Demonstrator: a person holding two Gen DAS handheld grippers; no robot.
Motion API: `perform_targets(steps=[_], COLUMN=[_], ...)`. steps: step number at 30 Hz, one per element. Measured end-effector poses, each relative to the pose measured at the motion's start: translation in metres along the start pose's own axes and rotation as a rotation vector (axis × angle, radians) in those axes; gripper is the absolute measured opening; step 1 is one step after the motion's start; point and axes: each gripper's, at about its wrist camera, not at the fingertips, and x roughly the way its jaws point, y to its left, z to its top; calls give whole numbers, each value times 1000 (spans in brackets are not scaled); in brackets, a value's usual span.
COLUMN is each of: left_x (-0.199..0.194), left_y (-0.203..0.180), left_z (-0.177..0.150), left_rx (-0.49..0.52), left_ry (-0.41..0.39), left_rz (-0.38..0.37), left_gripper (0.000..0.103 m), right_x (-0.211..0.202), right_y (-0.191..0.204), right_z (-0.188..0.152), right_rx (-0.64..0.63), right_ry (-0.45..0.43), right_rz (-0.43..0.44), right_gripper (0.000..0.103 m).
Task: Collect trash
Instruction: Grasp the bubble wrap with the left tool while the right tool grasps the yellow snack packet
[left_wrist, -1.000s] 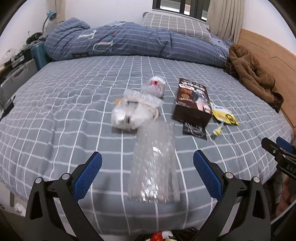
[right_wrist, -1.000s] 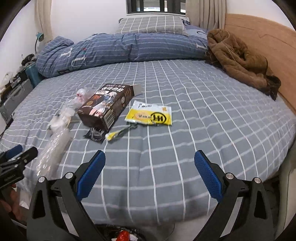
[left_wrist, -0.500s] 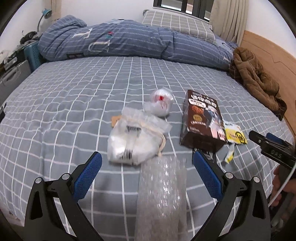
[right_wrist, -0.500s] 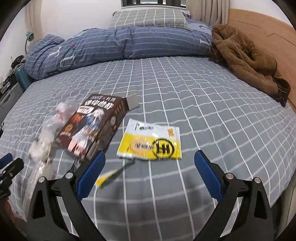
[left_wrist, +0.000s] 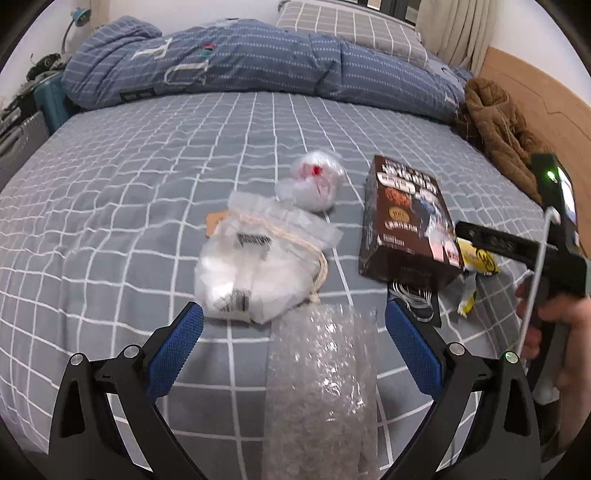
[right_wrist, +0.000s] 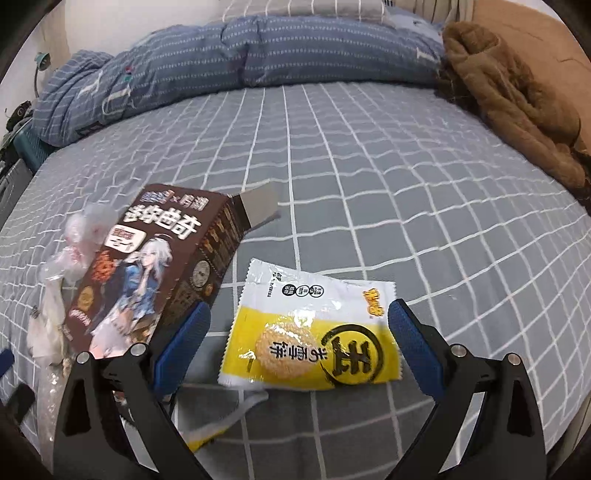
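Since both drew nearer: right claw (right_wrist: 297, 343) open astride yellow pkt (right_wrist: 314, 332), left claw (left_wrist: 293, 347) open astride bubble wrap (left_wrist: 321, 391).

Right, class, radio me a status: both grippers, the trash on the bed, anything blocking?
Left gripper open over bubble wrap. Right gripper open around yellow wrapper, not shut. Brown box crowds its left finger.

My right gripper (right_wrist: 298, 343) hangs wide open over the grey checked bed (right_wrist: 369, 177); the yellow snack packet (right_wrist: 314, 332) lies flat between my blue pads (right_wrist: 183, 345); the brown cookie box (right_wrist: 147, 273) sits just left of my left finger; a brown coat (right_wrist: 517, 99) lies far ahead to the right.
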Motion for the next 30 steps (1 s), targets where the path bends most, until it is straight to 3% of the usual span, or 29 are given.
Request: perform_targets(steps=[6,10,18,23,30], left_x=[11,13,21,23,27], left_y=[-5,-8,-9,-8,-14], left_z=[-14,-20,-31,-34,-34], left_rx=[5,22,4,5,32], left_ry=[44,69,121,132,139], left_rz=[-2,0,-32,-32,-37], left_gripper=[92,85,61,53,34], right_x=[14,20,23,26,28], right_y=[-5,-6,1,1,4], right_z=[-1,-2,-4,-6,-8], right_rx=[12,15,-14,-16,-27], right_ry=[38,60,79,91,86], right_rz=[-1,5,7,20,46], right_gripper=[93,85,71,64,48])
